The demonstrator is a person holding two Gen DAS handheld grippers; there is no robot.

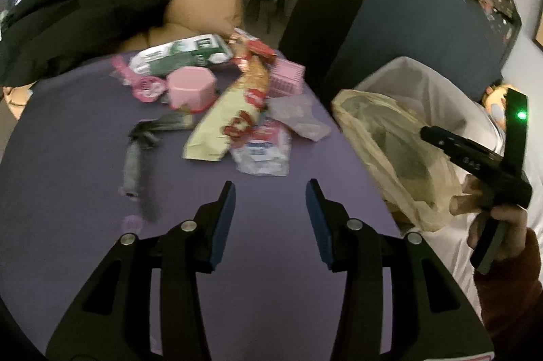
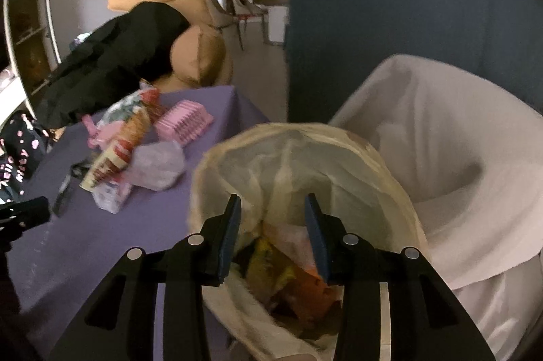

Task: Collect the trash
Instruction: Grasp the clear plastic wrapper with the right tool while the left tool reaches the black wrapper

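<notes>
Several wrappers lie on the purple table [image 1: 85, 137]: a long cream and red snack bag [image 1: 227, 116], a clear white packet [image 1: 263, 150], a crumpled pale wrapper [image 1: 298, 116], a grey wrapper [image 1: 135, 164] and a green and white packet [image 1: 180, 54]. My left gripper [image 1: 270, 222] is open and empty above bare table, just short of the pile. A yellowish plastic trash bag [image 2: 305, 150] hangs at the table's right edge with coloured wrappers [image 2: 292, 276] inside. My right gripper [image 2: 273, 235] is open and empty over the bag's mouth; its body shows in the left wrist view [image 1: 475, 157].
A pink box [image 1: 191, 88], a pink comb-like piece [image 1: 286, 79] and a pink round toy [image 1: 147, 88] sit among the trash. A white-draped chair [image 2: 458, 140] stands right of the bag. A black cloth [image 1: 85, 8] on tan cushions [image 1: 203, 8] lies behind the table. A dark blue panel [image 2: 373, 21] stands behind.
</notes>
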